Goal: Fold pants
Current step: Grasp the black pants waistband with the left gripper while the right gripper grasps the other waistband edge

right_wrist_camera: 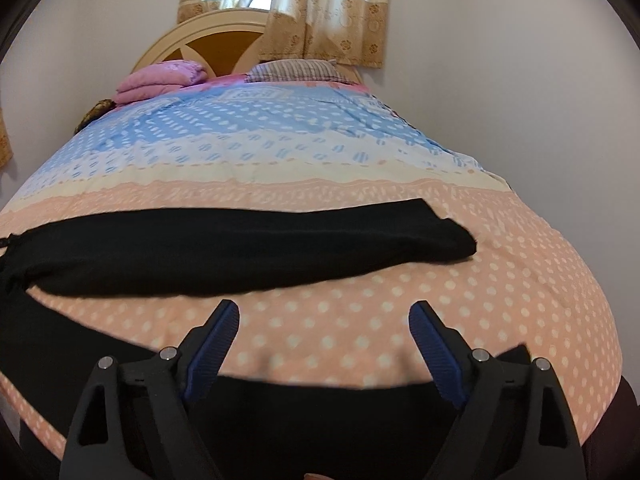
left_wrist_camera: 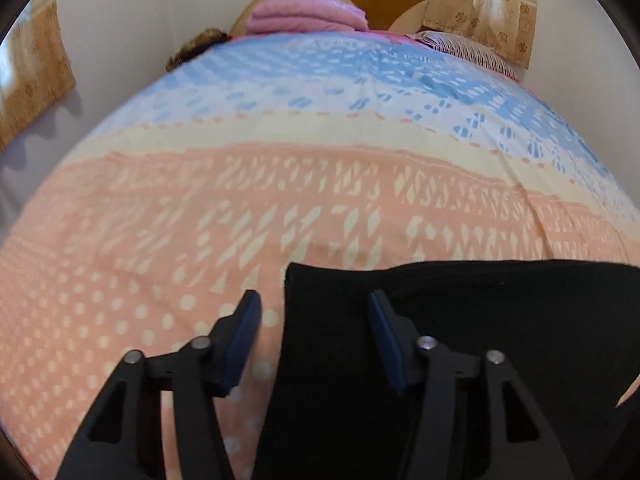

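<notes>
The black pants (right_wrist_camera: 248, 248) lie flat on the bed (right_wrist_camera: 460, 312), stretched from side to side across the pink dotted part of the cover near the foot edge, and one end of the pants lies close to the bed's left side. The left gripper (left_wrist_camera: 314, 320) hangs over that end with its jaws partly apart, one blue pad (left_wrist_camera: 242, 336) over the cover and the other over the black cloth, and nothing is pinched. The right gripper (right_wrist_camera: 324, 332) has its jaws wide apart above the dotted cover near the foot edge, holding nothing.
</notes>
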Demonstrator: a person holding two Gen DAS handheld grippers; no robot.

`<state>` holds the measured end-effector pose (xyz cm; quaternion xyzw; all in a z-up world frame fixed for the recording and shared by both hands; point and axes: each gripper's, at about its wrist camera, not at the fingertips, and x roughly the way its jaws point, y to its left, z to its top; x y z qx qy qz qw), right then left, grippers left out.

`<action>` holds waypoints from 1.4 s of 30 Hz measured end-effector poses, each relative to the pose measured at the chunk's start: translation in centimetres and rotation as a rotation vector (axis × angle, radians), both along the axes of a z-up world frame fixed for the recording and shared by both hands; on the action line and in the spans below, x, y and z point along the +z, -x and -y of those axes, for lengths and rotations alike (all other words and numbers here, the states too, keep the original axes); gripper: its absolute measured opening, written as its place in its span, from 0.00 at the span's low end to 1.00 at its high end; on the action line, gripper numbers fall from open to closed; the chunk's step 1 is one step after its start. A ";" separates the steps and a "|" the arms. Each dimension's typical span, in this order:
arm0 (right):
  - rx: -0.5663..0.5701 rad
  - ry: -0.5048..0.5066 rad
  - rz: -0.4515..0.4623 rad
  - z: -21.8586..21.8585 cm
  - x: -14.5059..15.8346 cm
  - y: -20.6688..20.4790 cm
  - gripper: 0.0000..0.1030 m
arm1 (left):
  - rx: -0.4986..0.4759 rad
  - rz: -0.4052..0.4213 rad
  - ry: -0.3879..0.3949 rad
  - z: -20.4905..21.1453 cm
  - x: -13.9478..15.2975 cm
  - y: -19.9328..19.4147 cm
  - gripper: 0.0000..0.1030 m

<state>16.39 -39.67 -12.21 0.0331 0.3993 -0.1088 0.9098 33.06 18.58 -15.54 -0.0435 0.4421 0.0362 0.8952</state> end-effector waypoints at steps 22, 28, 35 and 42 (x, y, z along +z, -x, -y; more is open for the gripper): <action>-0.203 -0.249 -0.124 17.9 -3.1 -11.5 0.70 | -0.034 -0.005 0.066 -0.2 -0.1 -1.1 0.28; -0.136 -0.255 -0.181 16.7 -5.3 -14.4 0.70 | -0.042 0.015 0.039 0.2 0.5 -0.9 0.27; -0.084 -0.199 -0.221 15.7 -5.9 -15.5 0.36 | -0.032 0.012 0.062 -0.2 0.3 -1.3 0.29; -0.099 -0.161 -0.202 15.8 -5.7 -15.3 0.10 | -0.081 0.024 0.035 0.9 0.6 -1.5 0.14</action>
